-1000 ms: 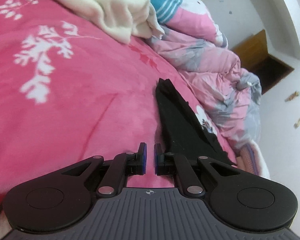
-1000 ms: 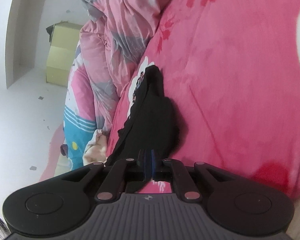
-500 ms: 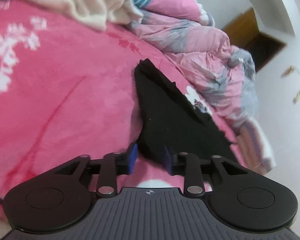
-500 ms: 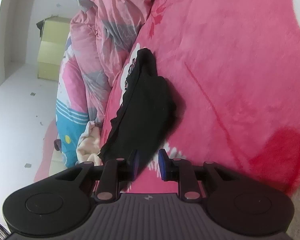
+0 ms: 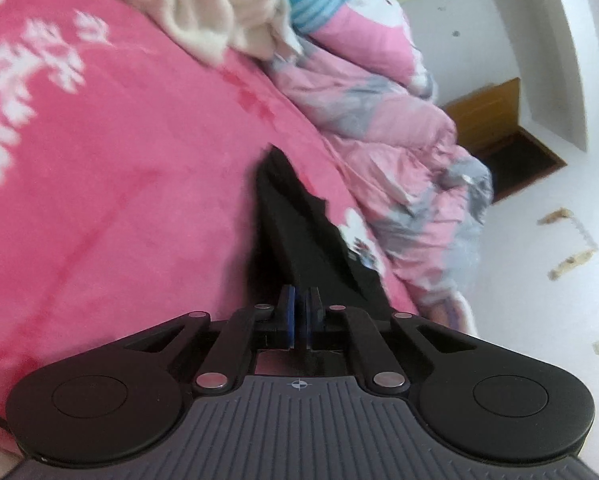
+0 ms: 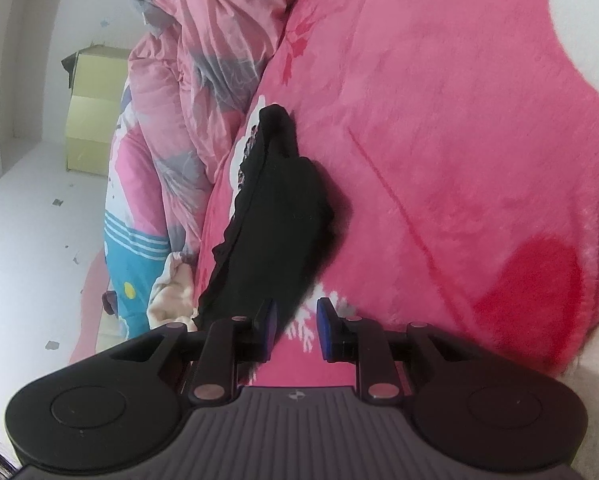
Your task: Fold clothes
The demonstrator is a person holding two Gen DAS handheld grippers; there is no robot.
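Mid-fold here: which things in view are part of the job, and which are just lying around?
Part of the job:
- black garment, pinched at its near corner
- left gripper, shut on it
- right gripper, open at its other end
- pink blanket underneath

Lying around:
- cream cloth
- pink and grey quilt
- cardboard box

Both wrist views look forward, low over the bed [image 5: 99, 200] — sharing the black garment [image 5: 299, 240].

No readable text, labels, brands or numbers anywhere
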